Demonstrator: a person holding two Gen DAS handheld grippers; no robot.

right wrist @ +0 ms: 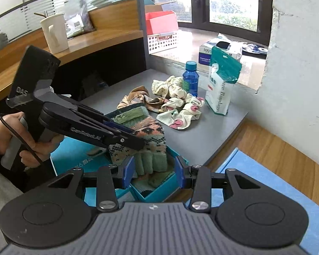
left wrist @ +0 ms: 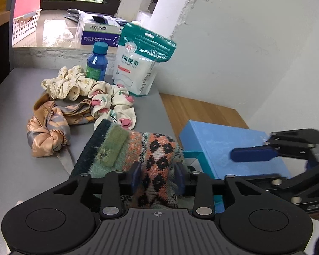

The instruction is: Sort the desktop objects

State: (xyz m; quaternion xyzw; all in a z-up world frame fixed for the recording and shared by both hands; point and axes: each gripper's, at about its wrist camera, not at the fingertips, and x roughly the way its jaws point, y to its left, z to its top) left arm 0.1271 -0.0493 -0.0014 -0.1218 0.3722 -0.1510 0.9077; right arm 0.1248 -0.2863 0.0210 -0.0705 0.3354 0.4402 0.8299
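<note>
A patterned knit glove lies half on the grey mat, and its finger end hangs into an open teal box. My left gripper stands open over the glove, which lies between the pads. From the right wrist view the left gripper reaches in from the left over the glove. My right gripper is open just before the box, gripping nothing. One of its fingers shows over the blue lid. Three scrunchies, a blue bottle and a bandage bag sit behind.
A white wall closes the right side. On the sill behind are a glove carton and a white perforated basket holding a red box. A cream mug stands on the wooden counter at left. A hand holds the left gripper's handle.
</note>
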